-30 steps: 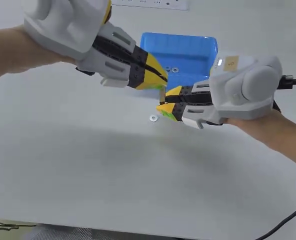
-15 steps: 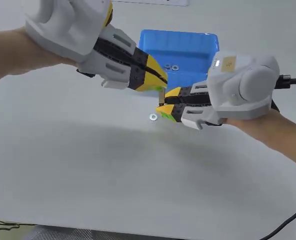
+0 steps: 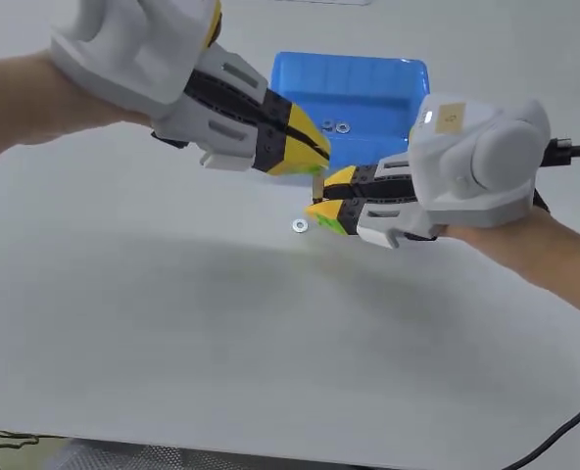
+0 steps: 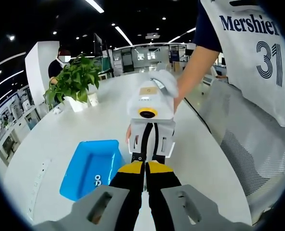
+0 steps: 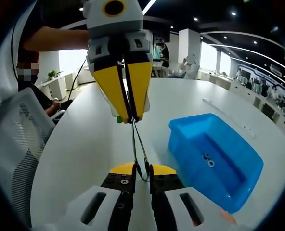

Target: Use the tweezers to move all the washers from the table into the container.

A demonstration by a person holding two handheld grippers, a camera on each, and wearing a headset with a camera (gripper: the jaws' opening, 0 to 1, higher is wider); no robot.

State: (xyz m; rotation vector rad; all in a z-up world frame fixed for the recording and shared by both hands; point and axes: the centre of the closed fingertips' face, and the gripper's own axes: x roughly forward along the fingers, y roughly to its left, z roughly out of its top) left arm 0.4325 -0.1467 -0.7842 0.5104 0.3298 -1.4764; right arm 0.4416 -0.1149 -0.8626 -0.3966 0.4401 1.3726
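Observation:
My left gripper [image 3: 321, 154] comes in from the upper left, its yellow-tipped jaws shut on one end of thin metal tweezers [image 5: 137, 144]. My right gripper [image 3: 319, 206] faces it from the right, and its jaws [image 5: 142, 174] are closed on the tweezers' other end. The tweezers [image 3: 316, 183] show as a short thin strip between the two tips. One washer [image 3: 299, 226] lies on the white table just left of and below the right gripper's tip. Two washers [image 3: 336, 126] lie inside the blue container [image 3: 368, 78], which also appears in the right gripper view [image 5: 229, 187].
The white table [image 3: 221, 333] stretches wide toward me. A black cable [image 3: 564, 431] runs off its right front corner. In the left gripper view a potted plant [image 4: 75, 82] stands on the far table, with a person in a numbered jersey [image 4: 248, 53] at the right.

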